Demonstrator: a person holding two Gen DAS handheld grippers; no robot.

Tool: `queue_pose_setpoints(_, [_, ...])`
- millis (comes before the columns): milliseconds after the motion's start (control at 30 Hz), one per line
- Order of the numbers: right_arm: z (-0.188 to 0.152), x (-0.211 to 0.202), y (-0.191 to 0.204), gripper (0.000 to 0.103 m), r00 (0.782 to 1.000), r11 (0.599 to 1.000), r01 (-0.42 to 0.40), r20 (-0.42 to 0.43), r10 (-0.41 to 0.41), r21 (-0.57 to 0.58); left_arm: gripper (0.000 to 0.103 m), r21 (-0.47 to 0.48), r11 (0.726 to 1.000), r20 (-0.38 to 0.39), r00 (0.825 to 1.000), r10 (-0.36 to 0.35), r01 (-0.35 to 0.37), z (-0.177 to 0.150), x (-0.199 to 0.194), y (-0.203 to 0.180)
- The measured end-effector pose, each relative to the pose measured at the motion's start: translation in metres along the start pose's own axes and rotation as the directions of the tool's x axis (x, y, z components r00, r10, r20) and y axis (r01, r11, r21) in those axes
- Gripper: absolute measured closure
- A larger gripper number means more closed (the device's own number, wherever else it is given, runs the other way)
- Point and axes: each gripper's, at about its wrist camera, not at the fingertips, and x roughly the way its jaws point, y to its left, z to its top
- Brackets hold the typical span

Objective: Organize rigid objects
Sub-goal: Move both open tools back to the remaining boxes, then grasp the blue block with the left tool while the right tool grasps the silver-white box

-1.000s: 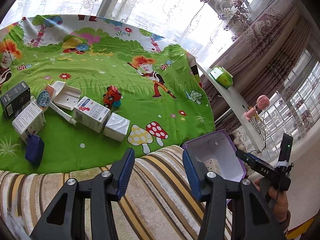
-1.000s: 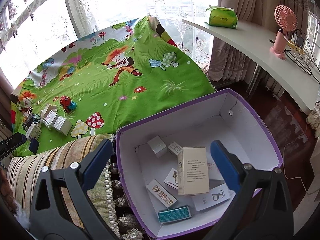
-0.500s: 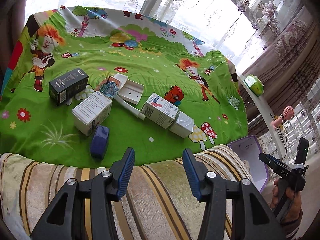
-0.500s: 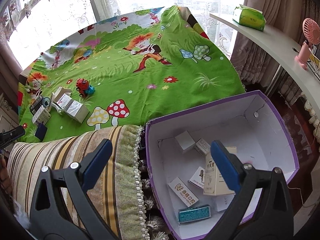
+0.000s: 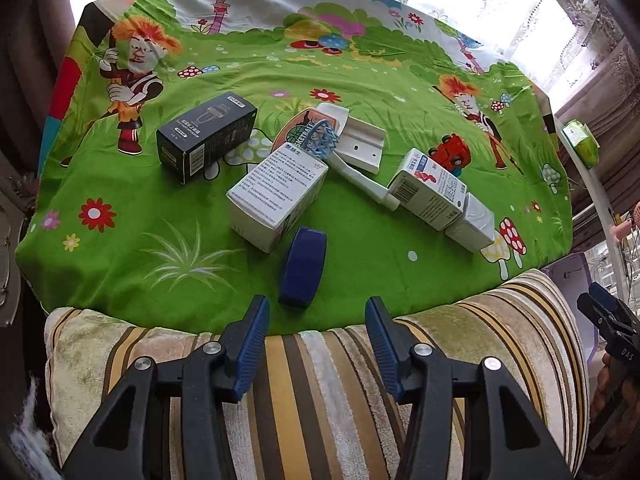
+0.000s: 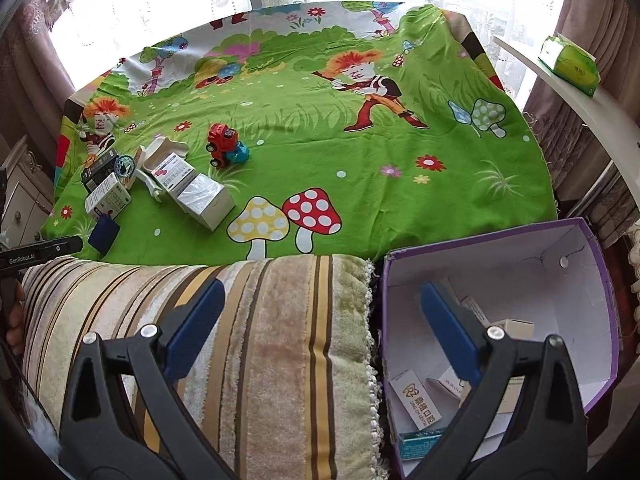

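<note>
On the green cloth (image 5: 360, 240), near its front edge, the big white box (image 5: 276, 196) looks light and stiff; the small blue case (image 5: 303, 266) seems hard, best pinched across its narrow sides. Left gripper (image 5: 316, 316) and right gripper (image 6: 320, 300) both stand apart, empty.

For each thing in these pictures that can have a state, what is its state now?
Left tongs: open, empty.
Right tongs: open, empty.
Purple cardboard box with white inside: open on top, small cartons inside.
Black rectangular carton: closed, lying on its side.
Large white printed carton: closed, lying flat.
Dark blue oblong case: shut, lying flat.
Red toy truck: upright on its wheels.
</note>
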Motion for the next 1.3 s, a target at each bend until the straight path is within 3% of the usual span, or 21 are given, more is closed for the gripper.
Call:
queue_pose_setpoints(133, [0.006, 0.009, 0.013, 0.004, 1.000, 0.999, -0.005, -0.012, 0.005, -0.041, 0.052, 0.021, 0.999, -0.033, 0.998, 0.050, -0.050, 0.009, 0.013, -0.001])
queue_pose_setpoints(467, [0.022, 0.036, 0.047, 0.004, 0.999, 0.986, 0.002, -0.038, -0.008, -0.165, 0.052, 0.053, 0.995, -0.076, 0.994, 0.083, -0.079, 0.018, 0.039, -0.005])
queue_pose_setpoints(633, [0.027, 0.046, 0.059, 0.004, 0.999, 0.978, 0.011, -0.046, -0.022, -0.209, 0.069, 0.068, 0.994, -0.093, 0.992, 0.091, -0.085, 0.021, 0.050, -0.006])
queue_pose_setpoints(733, [0.029, 0.051, 0.063, 0.003, 0.998, 0.975, 0.016, -0.052, -0.028, -0.223, 0.074, 0.066, 0.995, -0.092, 0.992, 0.085, -0.079, 0.021, 0.051, -0.005])
queue_pose_setpoints(1033, [0.033, 0.066, 0.078, 0.004, 0.996, 0.959, 0.038, -0.061, -0.058, -0.281, 0.074, 0.102, 0.993, -0.044, 0.997, 0.062, -0.057, 0.017, 0.049, -0.014])
queue_pose_setpoints(1300, [0.040, 0.085, 0.089, 0.004, 0.994, 0.942, -0.062, -0.107, 0.028, -0.329, 0.074, 0.096, 0.995, -0.012, 1.000, 0.013, -0.012, 0.016, 0.043, -0.014])
